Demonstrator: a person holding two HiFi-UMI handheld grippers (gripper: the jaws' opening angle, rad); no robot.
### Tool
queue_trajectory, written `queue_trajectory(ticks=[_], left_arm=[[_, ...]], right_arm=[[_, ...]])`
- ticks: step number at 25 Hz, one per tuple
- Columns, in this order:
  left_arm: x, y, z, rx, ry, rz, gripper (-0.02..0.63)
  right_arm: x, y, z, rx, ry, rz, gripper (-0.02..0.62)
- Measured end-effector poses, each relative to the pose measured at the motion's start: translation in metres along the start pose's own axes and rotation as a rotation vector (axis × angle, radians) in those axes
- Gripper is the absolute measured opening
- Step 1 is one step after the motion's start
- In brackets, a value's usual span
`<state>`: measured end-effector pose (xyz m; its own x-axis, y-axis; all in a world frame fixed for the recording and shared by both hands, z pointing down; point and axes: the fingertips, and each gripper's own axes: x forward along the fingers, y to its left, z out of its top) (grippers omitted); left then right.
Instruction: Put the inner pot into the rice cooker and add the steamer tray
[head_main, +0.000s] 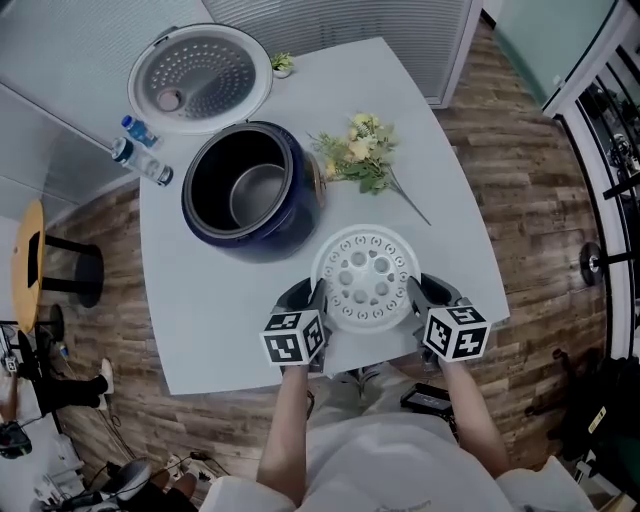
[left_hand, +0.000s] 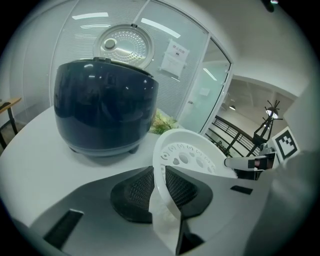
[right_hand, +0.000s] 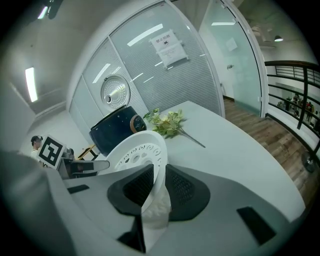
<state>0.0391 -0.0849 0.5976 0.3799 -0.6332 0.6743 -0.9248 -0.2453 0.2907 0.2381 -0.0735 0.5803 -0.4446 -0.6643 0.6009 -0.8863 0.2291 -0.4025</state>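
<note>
Forearms stretched forward side by side, my left gripper and right gripper tilt downward, each clamped on opposite rims of the steamer tray, near the rice cooker

This looks like an office or open workspace, not a home kitchen. Glass partition walls fitted with slatted blinds close off the area, and a printed paper notice is stuck on one pane. Long strip lights run overhead. The floor is wood-look plank, with cables trailing across it. A black metal railing borders one side, with a coat stand near it. The white desk bears a rice cooker, a spray of flowers and water bottles, with no sink or stove around them.
</note>
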Motion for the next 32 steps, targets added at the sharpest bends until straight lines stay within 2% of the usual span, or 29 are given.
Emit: queue_trajectory(ticks=[19, 32], left_arm=[[-0.042, -0.022, 0.069, 0.036, -0.125, -0.083, 0.071], [-0.069, -0.04, 0.117, 0.059, -0.249, -0.095, 0.069]], right_arm=[[-0.028, 0.019, 0.053, 0.061, -0.139, 0.021, 0.078], [-0.049, 0.03, 0.104, 0.027, -0.26, 0.048, 0.071]])
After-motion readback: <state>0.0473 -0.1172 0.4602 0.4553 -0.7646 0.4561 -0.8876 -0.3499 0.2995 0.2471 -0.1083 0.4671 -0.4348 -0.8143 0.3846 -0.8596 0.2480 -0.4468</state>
